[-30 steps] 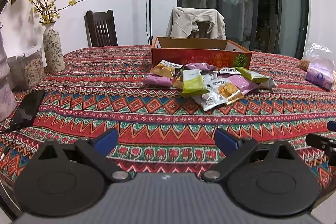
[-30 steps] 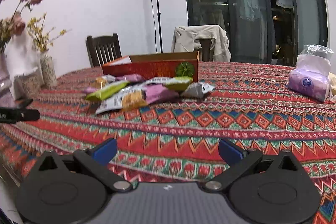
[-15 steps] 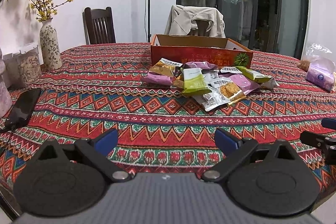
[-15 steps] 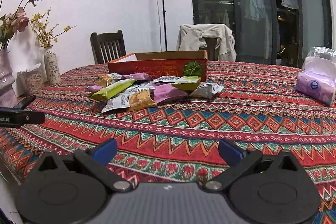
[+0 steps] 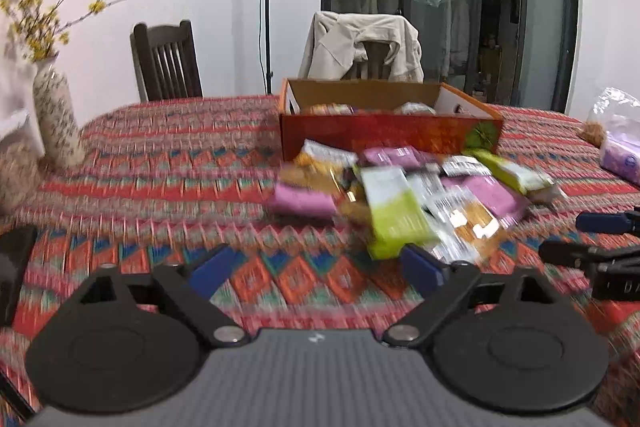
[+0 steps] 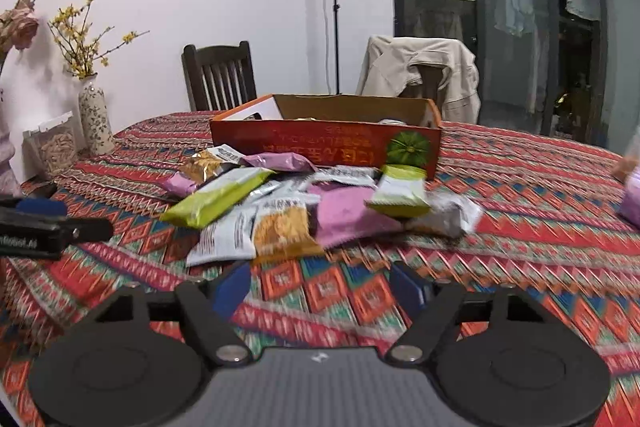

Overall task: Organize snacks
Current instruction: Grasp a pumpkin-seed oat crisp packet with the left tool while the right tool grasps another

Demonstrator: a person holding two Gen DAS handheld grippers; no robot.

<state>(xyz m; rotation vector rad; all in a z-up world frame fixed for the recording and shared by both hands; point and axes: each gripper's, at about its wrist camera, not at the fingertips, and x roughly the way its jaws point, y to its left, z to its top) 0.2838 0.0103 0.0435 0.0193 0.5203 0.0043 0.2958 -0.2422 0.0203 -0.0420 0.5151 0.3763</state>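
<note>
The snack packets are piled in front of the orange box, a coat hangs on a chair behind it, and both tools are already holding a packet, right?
Not quite. Neither the left tool nor the right tool holds anything; each wrist view shows only tablecloth between its blue pads. The snack packets do lie piled in front of the orange box, and the coat hangs on a chair behind.

In the left wrist view motion blur smears the snack packets (image 5: 404,199), so their print cannot be read. The orange box (image 5: 390,137) hides most of its contents behind its front wall. A dark flat object (image 5: 14,267) and the tissue pack (image 5: 622,159) are cut by the frame edges.
</note>
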